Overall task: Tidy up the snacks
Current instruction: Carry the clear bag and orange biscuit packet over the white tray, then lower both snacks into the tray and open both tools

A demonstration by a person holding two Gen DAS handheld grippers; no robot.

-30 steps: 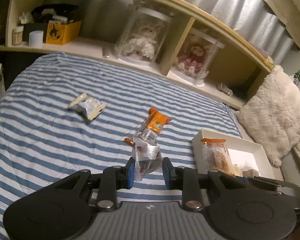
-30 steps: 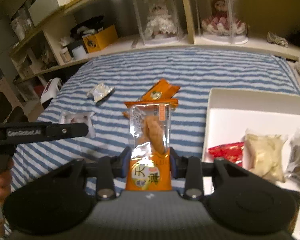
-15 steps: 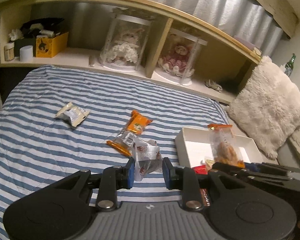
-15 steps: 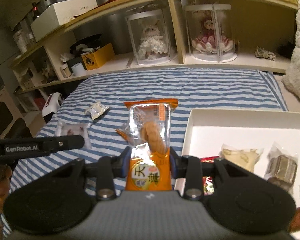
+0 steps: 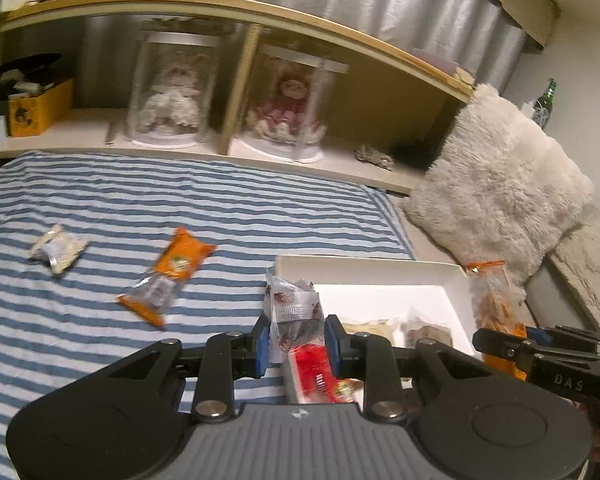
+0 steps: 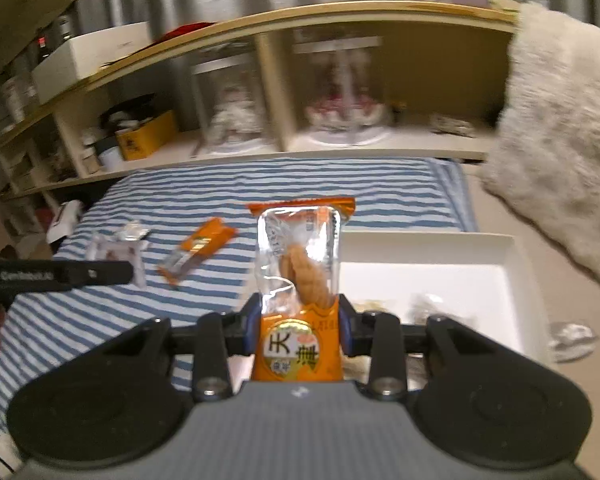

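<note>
My left gripper (image 5: 297, 344) is shut on a small clear-and-white snack packet (image 5: 294, 312) and holds it over the left edge of the white box (image 5: 364, 270). My right gripper (image 6: 298, 326) is shut on an orange-and-clear snack bag (image 6: 300, 280), upright, at the left side of the same box (image 6: 428, 240). That bag also shows in the left wrist view (image 5: 492, 308) over the box's right side. Inside the box lie a red packet (image 5: 314, 372) and some pale and brown packets (image 5: 424, 330).
On the blue-striped bed (image 5: 140, 196) lie an orange snack bar (image 5: 168, 276) and a small pale packet (image 5: 58, 250). A fluffy cream pillow (image 5: 500, 184) stands right of the box. A wooden shelf (image 5: 260, 152) with two cased dolls runs behind the bed.
Both grippers have swung right with their snacks, from over the striped bed to the white box. The box has come close and lies under both grippers.
</note>
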